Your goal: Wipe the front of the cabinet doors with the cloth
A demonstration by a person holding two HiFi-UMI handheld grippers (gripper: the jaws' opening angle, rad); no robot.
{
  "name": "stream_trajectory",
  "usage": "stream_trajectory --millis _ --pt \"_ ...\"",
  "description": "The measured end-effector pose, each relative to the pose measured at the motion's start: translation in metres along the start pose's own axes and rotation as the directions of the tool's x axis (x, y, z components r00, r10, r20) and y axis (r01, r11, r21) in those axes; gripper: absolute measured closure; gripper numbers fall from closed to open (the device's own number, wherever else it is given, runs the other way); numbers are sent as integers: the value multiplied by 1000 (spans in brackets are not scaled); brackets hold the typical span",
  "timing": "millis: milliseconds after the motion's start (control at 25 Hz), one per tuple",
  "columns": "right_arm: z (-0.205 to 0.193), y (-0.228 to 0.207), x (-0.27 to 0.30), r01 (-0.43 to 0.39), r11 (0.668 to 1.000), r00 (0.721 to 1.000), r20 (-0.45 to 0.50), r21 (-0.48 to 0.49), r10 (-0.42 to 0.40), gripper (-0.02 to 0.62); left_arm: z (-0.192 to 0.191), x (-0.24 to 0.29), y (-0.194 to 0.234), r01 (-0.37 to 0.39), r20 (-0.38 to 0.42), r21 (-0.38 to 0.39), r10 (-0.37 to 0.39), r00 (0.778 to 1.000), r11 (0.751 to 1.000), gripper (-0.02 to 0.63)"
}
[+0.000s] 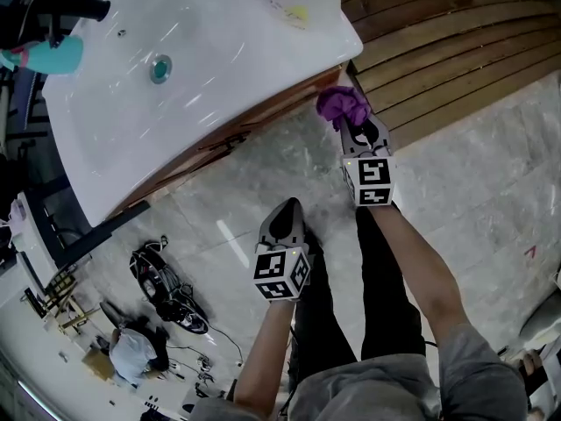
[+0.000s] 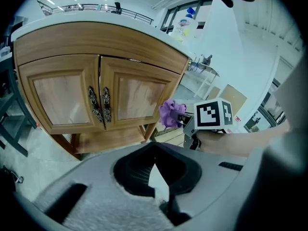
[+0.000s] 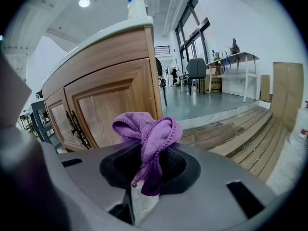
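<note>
right gripper (image 3: 144, 177) clamped on bunched cloth (image 3: 147, 134) | cabinet doors (image 3: 108, 107) just ahead-left of its tip, no contact I can see | left gripper (image 2: 156, 179) closed empty, farther back | I'd wipe right-handed

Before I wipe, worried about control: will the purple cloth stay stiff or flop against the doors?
Probably floppy: the purple cloth droops in folds from the shut right gripper. Likely light: that pinch alone holds it. It should squash flat against the cabinet door.

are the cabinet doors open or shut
Shut: both cabinet doors sit flush with no gap, their handles side by side at the centre seam.
</note>
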State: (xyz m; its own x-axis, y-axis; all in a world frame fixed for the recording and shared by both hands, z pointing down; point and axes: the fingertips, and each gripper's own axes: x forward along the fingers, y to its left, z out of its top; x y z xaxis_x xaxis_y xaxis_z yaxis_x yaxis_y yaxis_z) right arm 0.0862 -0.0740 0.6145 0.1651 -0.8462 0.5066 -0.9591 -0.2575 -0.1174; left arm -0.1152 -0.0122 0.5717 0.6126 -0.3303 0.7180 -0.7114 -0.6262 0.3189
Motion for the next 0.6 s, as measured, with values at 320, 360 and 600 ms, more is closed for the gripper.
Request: stream_trajectory --millis 320,360,600 --pt "-18 35 -11 -17 1000 1000 -14 0 17 502 -6 -15 13 5 9 -1 -5 1000 1000 598" --pt "-19 39 -12 -20 1000 1000 -14 1 20 502 -8 -17 16 4 7 -2 -4 1000 1000 598" --pt "-27 72 -15 -49 999 999 -12 7 49 502 -19 -30 37 -11 -5 -3 11 1000 1000 598"
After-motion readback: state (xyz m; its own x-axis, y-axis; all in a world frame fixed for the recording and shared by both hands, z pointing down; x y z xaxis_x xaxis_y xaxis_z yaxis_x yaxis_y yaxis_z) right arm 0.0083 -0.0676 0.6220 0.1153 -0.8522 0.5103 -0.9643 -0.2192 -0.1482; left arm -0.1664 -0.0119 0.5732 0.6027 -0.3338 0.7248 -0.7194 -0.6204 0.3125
